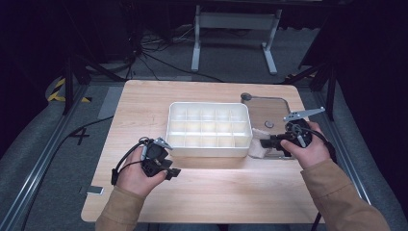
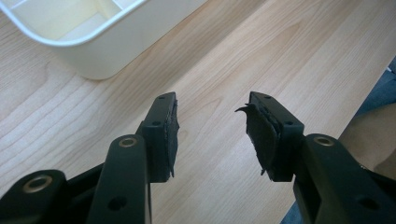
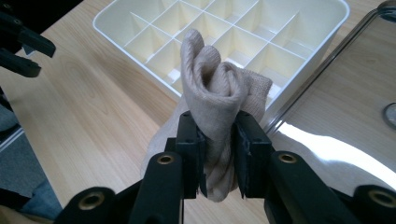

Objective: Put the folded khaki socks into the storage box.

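White divided box (image 1: 209, 126) beside beige sock (image 3: 217, 98)

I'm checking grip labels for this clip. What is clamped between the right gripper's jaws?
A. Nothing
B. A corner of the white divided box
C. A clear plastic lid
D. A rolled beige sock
D: in the right gripper view the right gripper has both pads pressed on a rolled beige sock, in front of the white divided box.

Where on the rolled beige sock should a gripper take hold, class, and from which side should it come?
Grip the rolled sock across the middle of its bundle, as the right gripper does, coming from the end away from the white divided box. The roll is soft and thick there, so pads squeezing its two sides probably keep the layers together.
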Demonstrator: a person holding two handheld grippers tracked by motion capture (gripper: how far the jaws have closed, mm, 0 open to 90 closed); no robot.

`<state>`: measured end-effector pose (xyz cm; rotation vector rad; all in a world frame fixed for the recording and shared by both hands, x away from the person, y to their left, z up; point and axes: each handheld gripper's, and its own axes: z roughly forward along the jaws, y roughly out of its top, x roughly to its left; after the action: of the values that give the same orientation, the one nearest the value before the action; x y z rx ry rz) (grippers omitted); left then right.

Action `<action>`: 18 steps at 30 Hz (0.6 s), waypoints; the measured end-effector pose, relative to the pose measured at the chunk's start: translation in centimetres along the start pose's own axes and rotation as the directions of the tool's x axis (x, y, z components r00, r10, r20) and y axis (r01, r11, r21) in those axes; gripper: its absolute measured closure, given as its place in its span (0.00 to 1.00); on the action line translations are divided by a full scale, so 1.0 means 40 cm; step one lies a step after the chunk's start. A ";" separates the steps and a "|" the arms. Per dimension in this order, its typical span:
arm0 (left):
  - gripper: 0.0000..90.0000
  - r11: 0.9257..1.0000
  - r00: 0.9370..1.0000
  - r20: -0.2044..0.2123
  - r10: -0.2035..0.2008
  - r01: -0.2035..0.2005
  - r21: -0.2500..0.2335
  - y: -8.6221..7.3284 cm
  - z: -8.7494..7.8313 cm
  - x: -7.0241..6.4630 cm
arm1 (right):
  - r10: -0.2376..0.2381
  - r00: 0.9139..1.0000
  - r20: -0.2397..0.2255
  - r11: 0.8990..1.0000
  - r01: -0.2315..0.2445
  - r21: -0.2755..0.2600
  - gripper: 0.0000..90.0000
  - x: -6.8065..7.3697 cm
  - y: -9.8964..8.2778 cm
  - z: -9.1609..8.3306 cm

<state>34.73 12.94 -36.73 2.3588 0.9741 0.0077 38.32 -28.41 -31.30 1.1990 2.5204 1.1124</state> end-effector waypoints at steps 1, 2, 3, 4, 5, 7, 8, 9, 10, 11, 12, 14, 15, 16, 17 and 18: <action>0.60 1.000 1.000 0.004 -0.005 0.005 -0.002 -0.001 -0.001 0.001 | -0.011 1.000 0.007 1.000 0.011 0.006 0.83 -0.002 0.006 -0.001; 0.60 1.000 1.000 -0.001 0.000 0.000 -0.002 -0.002 -0.003 0.003 | -0.013 1.000 0.011 1.000 0.013 0.009 0.83 -0.003 0.011 -0.002; 0.60 1.000 1.000 -0.001 -0.010 0.010 -0.003 -0.004 -0.004 0.002 | -0.020 1.000 0.014 1.000 0.019 0.014 0.83 -0.006 0.017 -0.003; 0.60 1.000 1.000 0.001 -0.009 0.009 -0.002 -0.005 -0.004 0.003 | -0.018 1.000 0.012 1.000 0.018 0.018 0.83 -0.008 0.023 -0.004; 0.60 1.000 1.000 -0.001 -0.006 0.006 0.001 -0.006 -0.003 0.004 | -0.021 1.000 0.010 1.000 0.021 0.020 0.83 -0.011 0.029 -0.004; 0.59 1.000 1.000 -0.005 -0.013 0.013 0.002 -0.008 -0.003 0.005 | -0.032 0.999 0.016 0.999 0.032 0.034 0.82 -0.015 0.044 -0.003; 0.59 1.000 1.000 -0.007 -0.012 0.013 0.004 -0.010 -0.003 0.007 | -0.056 0.998 0.025 0.997 0.054 0.047 0.82 -0.017 0.056 -0.001; 0.59 1.000 1.000 -0.006 -0.016 0.016 0.002 -0.014 -0.005 0.009 | -0.073 0.997 0.032 0.996 0.071 0.056 0.82 -0.017 0.063 0.000; 0.59 1.000 1.000 -0.006 -0.016 0.016 0.002 -0.014 -0.005 0.009 | -0.073 0.997 0.032 0.996 0.071 0.056 0.82 -0.017 0.063 0.000; 0.59 1.000 1.000 -0.007 -0.018 0.018 0.001 -0.018 -0.007 0.010 | -0.089 0.995 0.037 0.994 0.086 0.068 0.82 -0.017 0.070 0.002; 0.59 1.000 1.000 -0.010 -0.024 0.024 0.003 -0.023 -0.009 0.010 | -0.105 0.994 0.042 0.991 0.101 0.082 0.82 -0.018 0.079 0.004; 0.59 1.000 1.000 -0.012 -0.029 0.029 0.002 -0.029 -0.012 0.013 | -0.127 0.991 0.044 0.987 0.122 0.101 0.82 -0.019 0.092 0.010; 0.59 0.999 0.999 -0.016 -0.033 0.033 0.003 -0.032 -0.014 0.014 | -0.139 0.989 0.041 0.985 0.134 0.110 0.82 -0.020 0.099 0.013; 0.59 0.999 0.999 -0.020 -0.040 0.040 -0.003 -0.038 -0.018 0.015 | -0.167 0.984 0.053 0.979 0.159 0.130 0.82 -0.023 0.113 0.020; 0.59 0.999 0.999 -0.020 -0.040 0.040 -0.003 -0.038 -0.018 0.015 | -0.167 0.984 0.053 0.979 0.159 0.130 0.82 -0.023 0.113 0.020; 0.59 0.999 0.999 -0.021 -0.042 0.042 -0.002 -0.042 -0.019 0.015 | -0.174 0.983 0.059 0.976 0.164 0.141 0.82 -0.023 0.119 0.022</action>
<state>33.94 14.67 -37.07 2.3408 1.0332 0.0165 42.22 -26.59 -28.90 1.0101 2.6210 0.8565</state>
